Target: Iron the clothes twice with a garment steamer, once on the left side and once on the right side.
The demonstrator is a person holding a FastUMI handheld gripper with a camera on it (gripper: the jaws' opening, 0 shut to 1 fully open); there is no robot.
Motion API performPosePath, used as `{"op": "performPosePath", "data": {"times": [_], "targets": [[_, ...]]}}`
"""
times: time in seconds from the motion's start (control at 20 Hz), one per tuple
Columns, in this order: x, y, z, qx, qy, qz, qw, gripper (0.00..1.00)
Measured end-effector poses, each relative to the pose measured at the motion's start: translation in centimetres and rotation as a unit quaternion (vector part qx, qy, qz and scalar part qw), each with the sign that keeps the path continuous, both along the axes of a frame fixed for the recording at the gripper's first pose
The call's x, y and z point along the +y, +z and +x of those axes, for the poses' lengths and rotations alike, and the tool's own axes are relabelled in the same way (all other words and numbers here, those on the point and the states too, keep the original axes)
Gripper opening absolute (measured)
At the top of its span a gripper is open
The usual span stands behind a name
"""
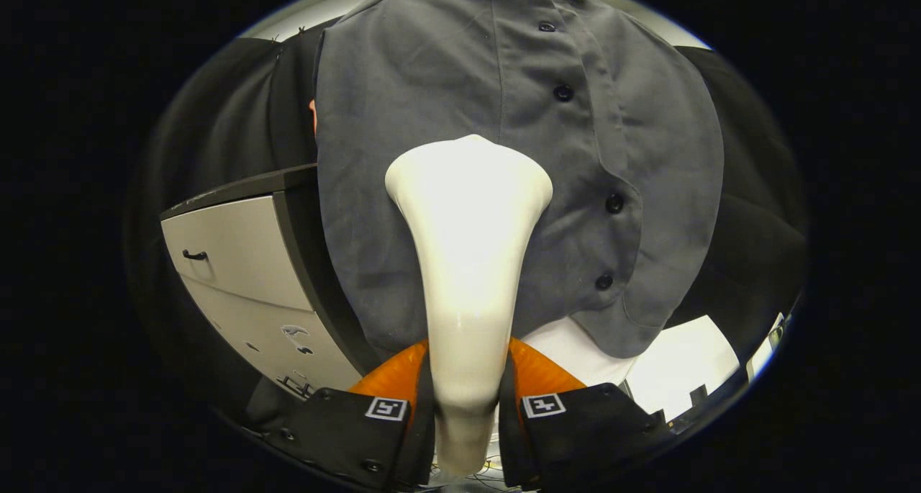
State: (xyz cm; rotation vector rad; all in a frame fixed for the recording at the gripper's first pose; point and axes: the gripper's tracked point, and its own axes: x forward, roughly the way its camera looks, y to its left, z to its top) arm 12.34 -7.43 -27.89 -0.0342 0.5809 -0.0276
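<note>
A white garment steamer (468,263) stands upright between my fingers, its narrow handle clamped by both of them and its wide head flaring out beyond them. My gripper (466,399) is shut on that handle. The steamer head rests against or very near a grey button-up shirt (432,90) hanging straight ahead. The head sits on the shirt's panel left of the button placket (575,147), around mid-height. The steamer hides the lower middle of that panel.
A grey cabinet (237,263) with a small dark drawer handle stands to the left of the shirt, close to its hem. A white surface (676,363) lies below the shirt's right hem. Black cloth walls flank both sides.
</note>
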Motion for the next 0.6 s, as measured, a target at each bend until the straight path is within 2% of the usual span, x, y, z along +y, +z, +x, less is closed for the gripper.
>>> {"op": "performPosePath", "data": {"times": [0.3, 0.6], "targets": [[-0.2, -0.4, -0.8, 0.009, -0.001, -0.002, 1.0, 0.44], [0.4, 4.4, -1.8, -0.028, 0.006, 0.014, 0.999, 0.44]]}}
